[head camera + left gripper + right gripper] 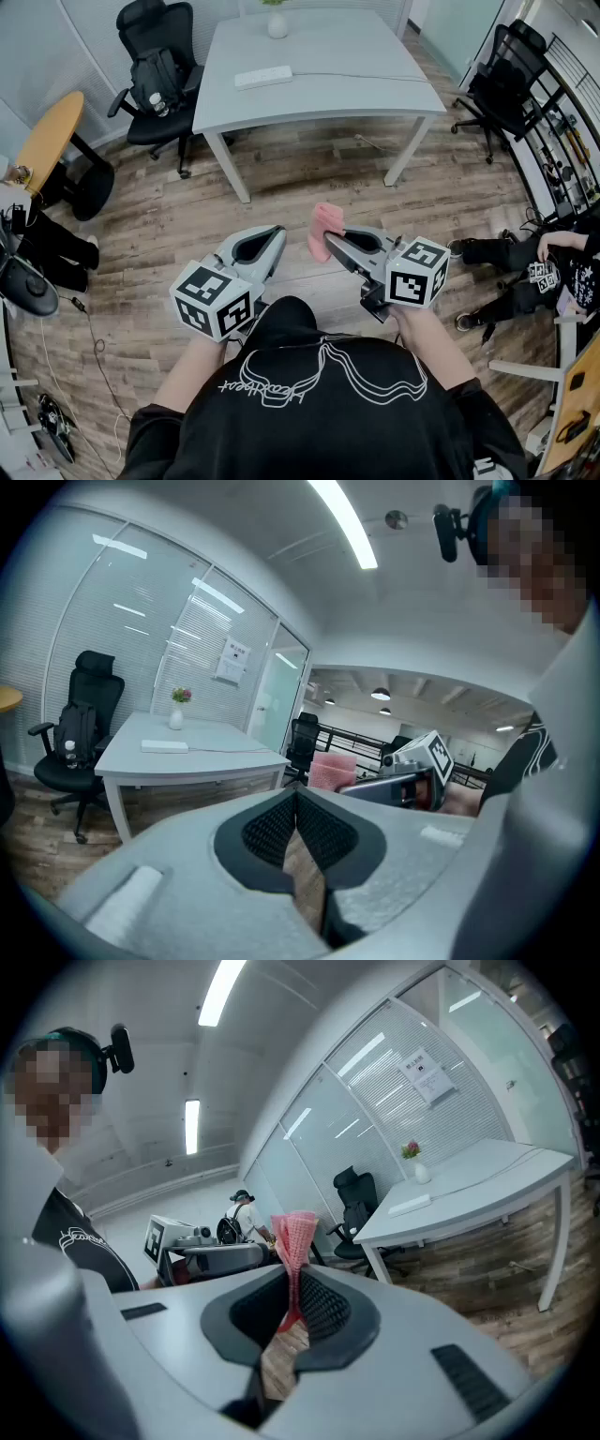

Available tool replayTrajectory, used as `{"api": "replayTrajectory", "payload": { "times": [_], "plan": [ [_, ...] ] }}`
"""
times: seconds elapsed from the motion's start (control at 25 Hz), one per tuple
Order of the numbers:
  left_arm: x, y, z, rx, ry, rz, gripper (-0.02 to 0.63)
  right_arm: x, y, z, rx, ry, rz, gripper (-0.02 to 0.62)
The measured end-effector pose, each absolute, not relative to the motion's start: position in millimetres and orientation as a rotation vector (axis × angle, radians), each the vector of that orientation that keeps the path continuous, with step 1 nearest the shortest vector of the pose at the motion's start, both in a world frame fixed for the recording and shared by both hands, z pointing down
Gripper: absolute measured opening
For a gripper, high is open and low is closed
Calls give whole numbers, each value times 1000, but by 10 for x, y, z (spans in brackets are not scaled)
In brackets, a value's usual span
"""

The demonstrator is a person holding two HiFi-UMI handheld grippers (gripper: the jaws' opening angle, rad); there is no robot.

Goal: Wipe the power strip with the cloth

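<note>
**Cloth clamped on the right, power strip far off on the table**

You are standing on the wooden plank floor [187, 216], well short of the pale grey table [328, 56], and you are holding both tools out in front of you. Your right gripper [330, 242] is pinching the pink textured cloth [325, 225] between its closed jaws, with the fabric sticking up past the tips. Your left gripper [277, 232] is carrying nothing, its jaws pressed together at the tips. The long white power strip [263, 77] is lying flat on the far left part of the tabletop, well apart from both grippers. A black office chair [159, 80] is sitting left of the table.
</note>
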State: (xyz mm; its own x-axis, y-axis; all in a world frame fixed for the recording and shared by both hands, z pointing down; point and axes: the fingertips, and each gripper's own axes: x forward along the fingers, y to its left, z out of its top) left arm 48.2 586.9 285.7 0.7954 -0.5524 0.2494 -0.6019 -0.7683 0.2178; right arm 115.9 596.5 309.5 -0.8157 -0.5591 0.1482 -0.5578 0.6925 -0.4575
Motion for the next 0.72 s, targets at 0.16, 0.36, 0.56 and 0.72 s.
{"api": "replayTrajectory", "payload": {
  "times": [0.16,0.36,0.56,0.72],
  "plan": [
    [461,5928,2856,2688,-882,257,14,1147,6020,3074,-950,2895,-782,31],
    [458,5904,2877,2682,-883,258,14,1163,5987,3146,-979,2872,-822,31],
    [509,5772,2901,2698,-863,257,14,1257,5821,3149,-1054,2814,-817,32],
    [500,5560,2919,2700,-842,253,14,1312,5553,3195,-1110,2763,-868,31]
  ]
}}
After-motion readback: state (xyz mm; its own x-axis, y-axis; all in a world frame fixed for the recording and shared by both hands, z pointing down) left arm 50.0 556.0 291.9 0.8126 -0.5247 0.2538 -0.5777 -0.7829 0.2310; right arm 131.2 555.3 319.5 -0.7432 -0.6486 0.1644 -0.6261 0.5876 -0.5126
